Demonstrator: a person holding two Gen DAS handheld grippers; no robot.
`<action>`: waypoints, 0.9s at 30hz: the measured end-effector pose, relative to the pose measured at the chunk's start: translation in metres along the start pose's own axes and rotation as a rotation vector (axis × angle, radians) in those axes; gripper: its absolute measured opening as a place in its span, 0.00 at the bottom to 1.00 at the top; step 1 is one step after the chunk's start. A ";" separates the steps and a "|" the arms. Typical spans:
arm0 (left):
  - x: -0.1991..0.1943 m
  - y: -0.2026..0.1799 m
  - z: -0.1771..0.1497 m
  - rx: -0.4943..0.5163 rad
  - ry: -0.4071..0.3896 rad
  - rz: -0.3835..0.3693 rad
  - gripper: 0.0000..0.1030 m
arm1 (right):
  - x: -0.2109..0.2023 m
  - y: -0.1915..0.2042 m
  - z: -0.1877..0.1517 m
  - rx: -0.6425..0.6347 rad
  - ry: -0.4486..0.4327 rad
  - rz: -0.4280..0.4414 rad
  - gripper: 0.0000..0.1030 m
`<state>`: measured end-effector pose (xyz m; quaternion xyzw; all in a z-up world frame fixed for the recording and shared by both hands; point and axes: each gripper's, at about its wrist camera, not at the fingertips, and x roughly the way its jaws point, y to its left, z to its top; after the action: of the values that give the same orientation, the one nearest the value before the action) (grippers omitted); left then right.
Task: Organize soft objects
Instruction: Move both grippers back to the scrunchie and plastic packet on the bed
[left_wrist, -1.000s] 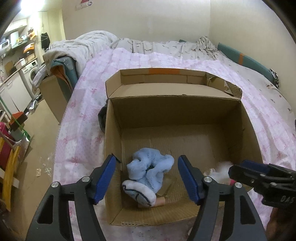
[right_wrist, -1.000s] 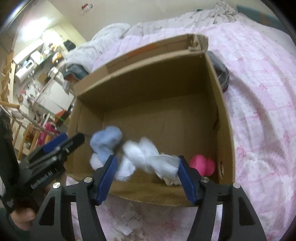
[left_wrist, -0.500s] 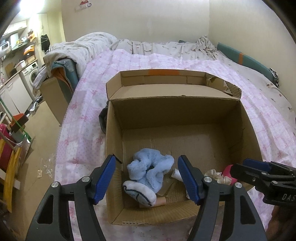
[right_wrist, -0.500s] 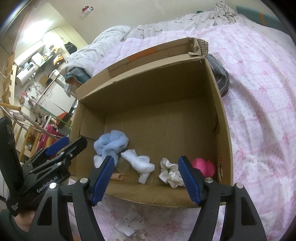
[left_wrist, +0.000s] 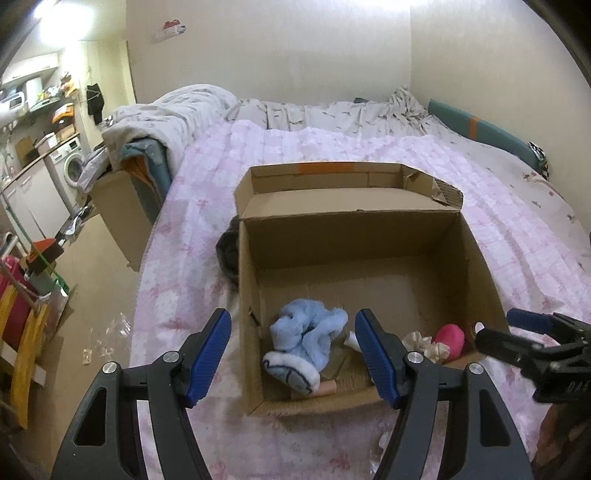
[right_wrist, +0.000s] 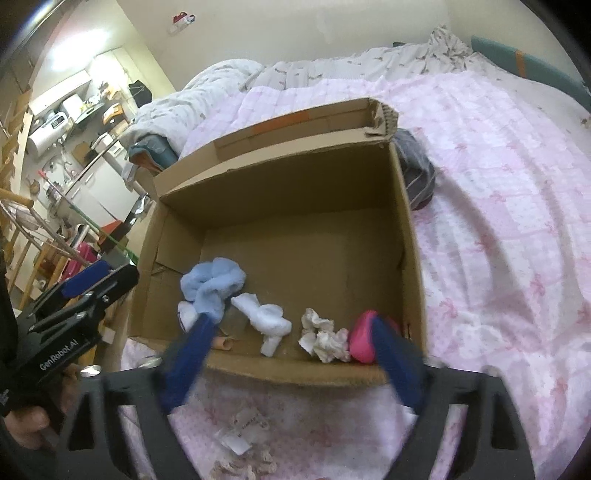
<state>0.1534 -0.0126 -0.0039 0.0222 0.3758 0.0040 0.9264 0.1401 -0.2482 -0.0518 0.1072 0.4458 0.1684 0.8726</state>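
An open cardboard box (left_wrist: 480, 266) (right_wrist: 410, 236) stands on the pink bed. Along its near wall lie a light blue fluffy sock bundle (left_wrist: 310, 339) (right_wrist: 212, 284), a white sock (right_wrist: 267, 319), a crumpled cream cloth (left_wrist: 419, 341) (right_wrist: 325, 334) and a pink soft toy (left_wrist: 448, 339) (right_wrist: 362, 336). My left gripper (left_wrist: 293, 356) is open and empty above the box's near left corner. My right gripper (right_wrist: 291, 362) is open and empty, blurred, over the near wall; it also shows in the left wrist view (left_wrist: 532, 332).
Paper scraps (right_wrist: 243, 435) lie on the pink quilt (right_wrist: 498, 221) in front of the box. A dark garment (right_wrist: 415, 170) (left_wrist: 227, 254) lies behind the box. A second box (left_wrist: 122, 210) stands beside the bed on the left, and kitchen furniture beyond.
The white socks and cream cloth left my right gripper and now lie in the box. Both grippers have pulled back and up from the box, staying open.
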 end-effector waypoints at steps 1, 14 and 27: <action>-0.002 0.001 -0.002 -0.007 0.005 0.001 0.65 | -0.004 0.000 -0.001 0.000 -0.009 0.004 1.00; -0.022 0.015 -0.045 -0.085 0.127 0.017 0.65 | -0.027 0.002 -0.037 0.017 0.017 -0.044 1.00; -0.022 0.027 -0.079 -0.148 0.234 0.013 0.65 | -0.028 0.014 -0.074 -0.015 0.085 -0.067 1.00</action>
<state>0.0832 0.0164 -0.0438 -0.0445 0.4796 0.0401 0.8754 0.0623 -0.2434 -0.0692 0.0783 0.4846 0.1469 0.8588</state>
